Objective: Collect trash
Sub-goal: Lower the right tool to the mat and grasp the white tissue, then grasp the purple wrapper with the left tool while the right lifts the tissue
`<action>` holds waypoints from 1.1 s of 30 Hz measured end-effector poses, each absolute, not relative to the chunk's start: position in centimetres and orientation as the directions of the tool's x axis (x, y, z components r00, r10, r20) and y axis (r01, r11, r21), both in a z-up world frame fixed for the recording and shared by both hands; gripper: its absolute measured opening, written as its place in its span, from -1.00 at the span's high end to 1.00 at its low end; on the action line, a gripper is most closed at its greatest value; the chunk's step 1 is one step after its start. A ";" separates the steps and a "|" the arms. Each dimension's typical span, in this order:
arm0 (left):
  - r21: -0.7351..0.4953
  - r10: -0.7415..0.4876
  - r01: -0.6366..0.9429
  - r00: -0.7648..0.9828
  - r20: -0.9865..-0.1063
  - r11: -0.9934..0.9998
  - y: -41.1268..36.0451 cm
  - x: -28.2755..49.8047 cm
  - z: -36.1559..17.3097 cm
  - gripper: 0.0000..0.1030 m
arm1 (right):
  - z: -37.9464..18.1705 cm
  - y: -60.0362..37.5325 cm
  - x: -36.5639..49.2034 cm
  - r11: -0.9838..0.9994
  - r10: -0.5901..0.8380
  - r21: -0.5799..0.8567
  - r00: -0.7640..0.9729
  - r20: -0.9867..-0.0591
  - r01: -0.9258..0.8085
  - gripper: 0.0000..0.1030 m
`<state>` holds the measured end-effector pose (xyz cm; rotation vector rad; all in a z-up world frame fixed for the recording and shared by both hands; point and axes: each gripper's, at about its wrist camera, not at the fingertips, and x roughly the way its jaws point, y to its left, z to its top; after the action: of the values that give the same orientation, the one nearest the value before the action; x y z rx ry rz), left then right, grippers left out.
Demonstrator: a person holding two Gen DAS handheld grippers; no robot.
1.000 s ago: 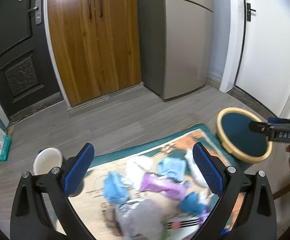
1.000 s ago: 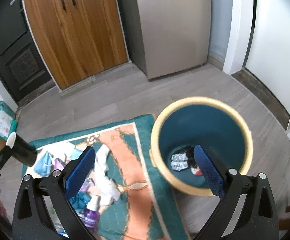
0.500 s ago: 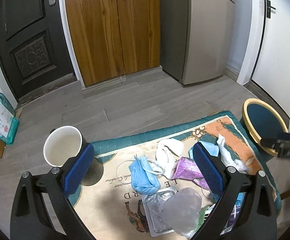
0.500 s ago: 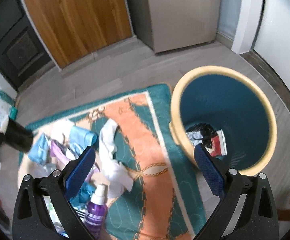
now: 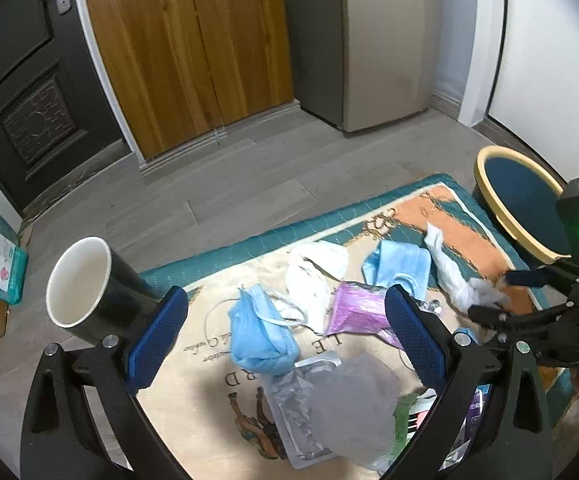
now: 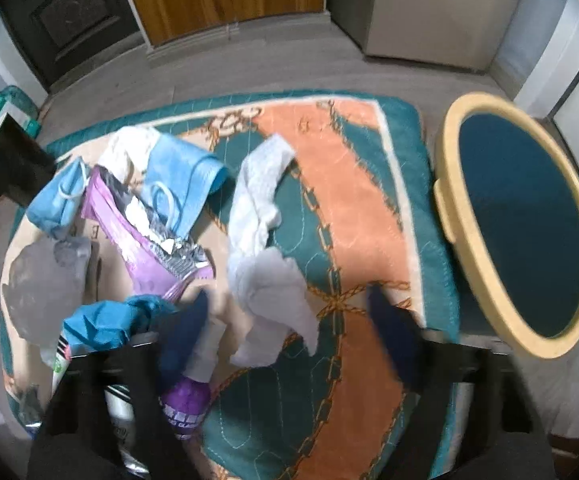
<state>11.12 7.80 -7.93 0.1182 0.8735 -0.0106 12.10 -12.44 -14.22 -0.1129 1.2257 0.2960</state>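
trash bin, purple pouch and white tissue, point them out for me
trash bin [image 6: 449,168], right wrist view, on its cream rim at the left.
purple pouch [image 5: 355,312], left wrist view, on the middle of its purple face.
white tissue [image 6: 255,200], right wrist view, on the upper middle of the crumpled strip.

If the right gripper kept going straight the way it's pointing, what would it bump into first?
Most likely the white tissue crumpled on the rug: it lies between the open fingers of the right gripper, whose jaws have just been closing. Depth is hard to judge.
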 end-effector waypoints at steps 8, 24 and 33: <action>0.088 0.023 0.075 0.617 -0.787 0.993 6.4 11.7 -8.9 -0.88 | -13.2 -12.3 11.5 0.936 0.233 0.126 0.312 -0.921 -0.328 0.46; -0.021 -0.069 0.106 0.475 -0.877 0.994 2.9 15.6 -13.3 -0.64 | -9.7 -17.6 13.5 0.931 0.348 0.276 0.358 -0.866 -0.238 0.47; -0.044 -0.089 0.122 0.394 -0.915 0.992 2.4 15.8 -14.6 0.60 | -8.5 -18.9 13.7 0.926 0.370 0.303 0.383 -0.846 -0.226 0.47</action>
<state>15.79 2.39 -14.61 0.0320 1.1578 -0.1333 13.69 -18.85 -8.48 0.1462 1.1152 0.3817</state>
